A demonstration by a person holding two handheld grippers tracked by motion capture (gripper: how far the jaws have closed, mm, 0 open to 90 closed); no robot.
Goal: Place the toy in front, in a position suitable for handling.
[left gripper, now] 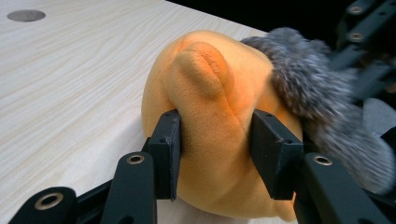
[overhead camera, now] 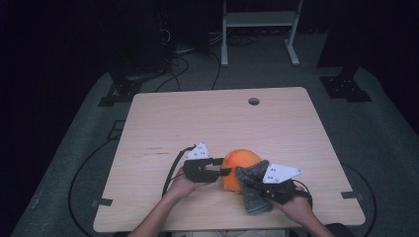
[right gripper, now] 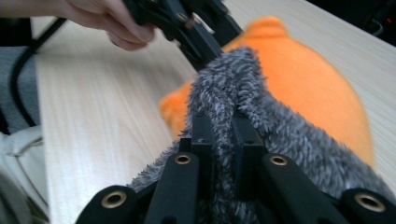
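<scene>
Now my left gripper (left gripper: 215,140) pinches the rounded orange plush toy (overhead camera: 239,165) on the pale wooden table (overhead camera: 207,118), while my right gripper (right gripper: 223,128) is clamped on the fuzzy grey fabric piece (right gripper: 243,88) lying against it. If I tug too hard, the plush could slip free.

Black tongs (overhead camera: 223,171), grey triangular plates (overhead camera: 280,173)

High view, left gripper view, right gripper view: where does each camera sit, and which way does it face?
High view: above the person's side, looking forward and down on the table; both forearms enter below.
Left gripper view: rides the left gripper, looking along its jaws clamped on the orange plush toy.
Right gripper view: rides the right gripper, jaws pinching the grey fuzzy cloth; the left hand beyond.
Shared: toy and cloth appear in all three.
</scene>
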